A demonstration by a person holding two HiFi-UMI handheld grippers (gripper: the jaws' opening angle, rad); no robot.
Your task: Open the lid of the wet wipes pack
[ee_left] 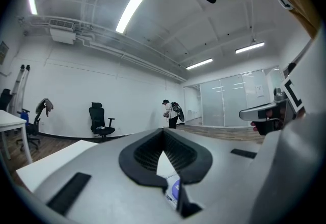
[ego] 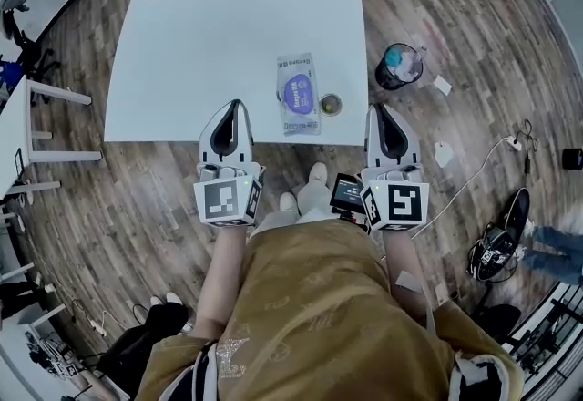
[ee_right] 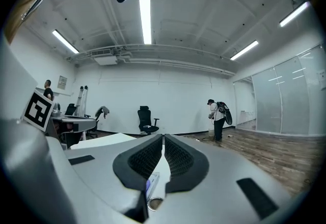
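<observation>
Currently both grippers are held low in front of the person's body, short of the white table [ego: 219, 35], with nothing gripped. The wet wipes pack [ego: 298, 94] lies flat near the table's near edge, between the two grippers and apart from both. A small round object [ego: 331, 104] sits just beside its right side (could be a cap or a little jar, too small to tell).

The left gripper [ego: 233, 109] has its tip over the near edge of the table. Its pads are pressed together at the tip, with only a wedge-shaped gap behind them and nothing in it. The right gripper [ego: 379, 109] sits just off the table's near right corner, jaws likewise closed to a thin slit and empty. This reads as a ready stance flanking the pack: one side can pin it, the other can lift the flap. That is a judgement. The lid looks flat, so probably not opened yet.

The head view gives the layout: pack, purple oval lid patch and a trash bin [ego: 399, 66] on the floor. It does not show the jaw gaps. The left gripper [ee_left: 163, 139] view shows the closed pads and, through the wedge, a slice of the wet wipes pack [ee_left: 174, 190] below. The right gripper [ee_right: 163, 139] view shows the pack [ee_right: 152, 183] edge plus the round object [ee_right: 154, 202]. Both gripper views also catch the room, with an office chair [ee_left: 102, 121] and a standing person [ee_right: 218, 116] far back.
</observation>
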